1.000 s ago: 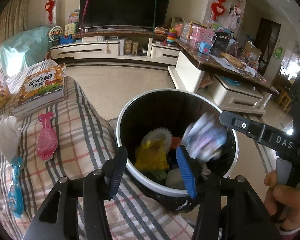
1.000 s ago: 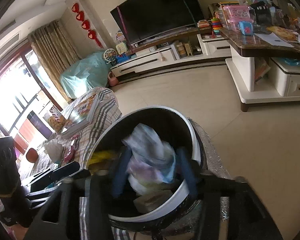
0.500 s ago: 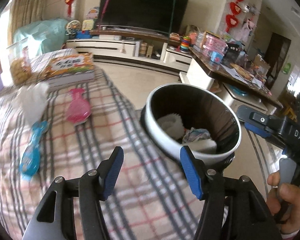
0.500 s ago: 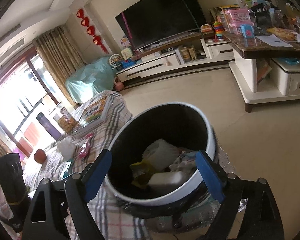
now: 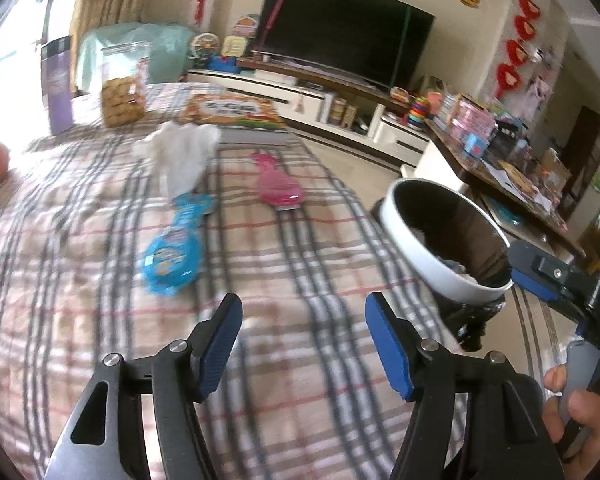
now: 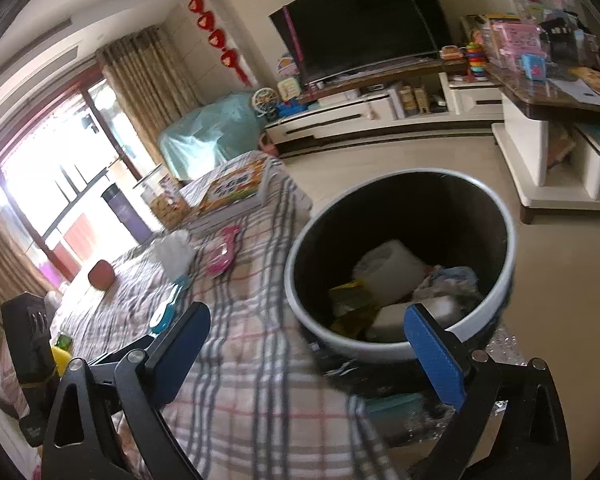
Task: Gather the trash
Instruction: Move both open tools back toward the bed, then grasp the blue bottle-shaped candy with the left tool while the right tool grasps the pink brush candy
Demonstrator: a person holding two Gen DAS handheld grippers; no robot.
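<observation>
Plaid cloth (image 5: 100, 280) in pink, grey and white fills the lower left and centre of the left wrist view, with a living room behind it. At the upper left of that frame stands a clear jar of snacks (image 5: 124, 88), with a purple box (image 5: 58, 84) just left of it. Moving right, a crumpled white tissue (image 5: 180, 152) lies on the cloth, its lower end touching a blue packet (image 5: 176, 252). A pink packet (image 5: 278, 186) lies right of these, apart from both, and a colourful book (image 5: 232, 112) sits beyond them. Across the upper centre a dark television (image 5: 344, 44) sits on a white cabinet (image 5: 300, 100).

Along the bottom edge the left gripper (image 5: 304, 348) has its blue-padded jaws spread wide with nothing between them, over bare cloth. At the right of the frame the trash bin (image 5: 416, 248), white outside and dark inside, stands against the cloth's edge. The right gripper (image 5: 540, 280) shows at the far right, held by a hand (image 5: 580, 408).

From the right wrist view, the left gripper body (image 6: 28, 360) is at the lower left. The cloth (image 6: 240, 380) runs through the centre, bearing the tissue (image 6: 174, 254), pink packet (image 6: 220, 254) and book (image 6: 236, 188). The right gripper (image 6: 308, 352) is spread wide and empty, one jaw over the cloth, the other in front of the bin rim. The bin (image 6: 380, 350) at centre right holds white paper, a yellow wrapper and other crumpled scraps (image 6: 388, 276). At the far right stands a cluttered table (image 6: 560, 96).
</observation>
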